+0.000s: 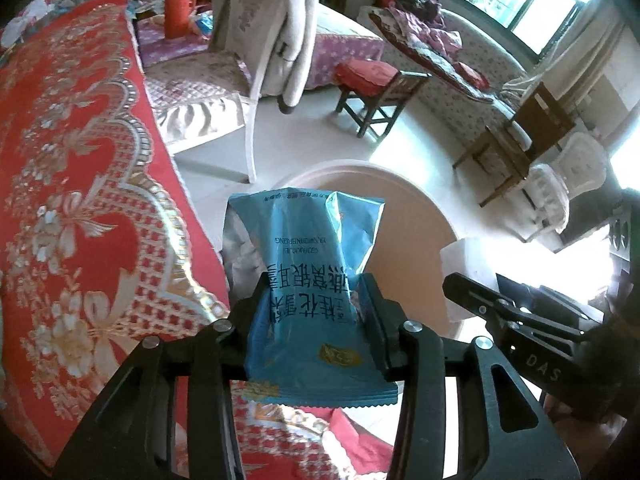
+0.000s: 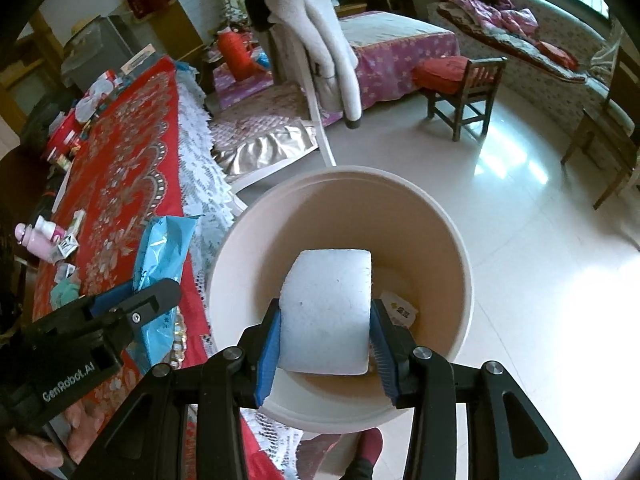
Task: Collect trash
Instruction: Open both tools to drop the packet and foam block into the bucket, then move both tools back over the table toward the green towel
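Note:
My left gripper is shut on a blue snack packet, pinched at its middle and held over the edge of the red-clothed table. Just beyond it stands a cream round bin on the floor. In the right wrist view my right gripper is shut on a white foam block, its blue pads on the block's two sides, directly above the bin's open mouth. A scrap of printed paper lies inside. The left gripper with the packet sits to the bin's left.
A chair draped with a white coat stands behind the bin. A wooden stool with a red cushion is further right. Small bottles and boxes lie on the table's far side. A person's foot is below the bin.

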Motion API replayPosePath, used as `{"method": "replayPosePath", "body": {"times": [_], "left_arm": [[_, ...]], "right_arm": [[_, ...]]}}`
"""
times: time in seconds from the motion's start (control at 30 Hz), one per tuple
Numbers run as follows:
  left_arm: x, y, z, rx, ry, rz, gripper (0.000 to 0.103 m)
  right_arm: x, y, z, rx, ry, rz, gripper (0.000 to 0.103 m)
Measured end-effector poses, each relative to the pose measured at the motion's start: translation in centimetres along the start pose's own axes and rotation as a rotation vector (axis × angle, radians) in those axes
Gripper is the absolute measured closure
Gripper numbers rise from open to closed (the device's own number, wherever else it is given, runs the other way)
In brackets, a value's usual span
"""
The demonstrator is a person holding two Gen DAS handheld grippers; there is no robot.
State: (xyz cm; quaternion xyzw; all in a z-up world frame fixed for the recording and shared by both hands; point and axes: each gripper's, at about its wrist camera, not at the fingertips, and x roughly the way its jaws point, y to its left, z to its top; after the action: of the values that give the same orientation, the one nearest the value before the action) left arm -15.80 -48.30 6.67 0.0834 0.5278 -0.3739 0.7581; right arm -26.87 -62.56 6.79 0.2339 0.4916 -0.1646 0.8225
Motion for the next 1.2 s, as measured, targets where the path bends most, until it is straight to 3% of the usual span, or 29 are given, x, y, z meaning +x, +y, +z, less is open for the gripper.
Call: {"method": "replayPosePath", "body": {"times": [0.17,0.43,0.6,1.2], "left_arm": [[0.7,0.1,0.2,-0.027,0.008,-0.038,0.053],[0.8,0.3,0.0,-0.051,0.02,-0.058,0.04],[0.1,0.9,-0.2,-0.065,0.012,-0.044,0.04],[-4.9,6.5,-2.2,-0.129,-0.085,0.17,0.04]], "right_arm": [[-0.1,-0.8,0.2,0.026,-0.01,-0.017,0.046],[0.3,-1.3,0.0,0.038,0.016,-0.014,0.046],[0.3,-1.2,0.1,0.035,0.016,-0.009,0.046],[1.3,5.9,1.1,-0.099,0.02,0.058,0.045]]}}
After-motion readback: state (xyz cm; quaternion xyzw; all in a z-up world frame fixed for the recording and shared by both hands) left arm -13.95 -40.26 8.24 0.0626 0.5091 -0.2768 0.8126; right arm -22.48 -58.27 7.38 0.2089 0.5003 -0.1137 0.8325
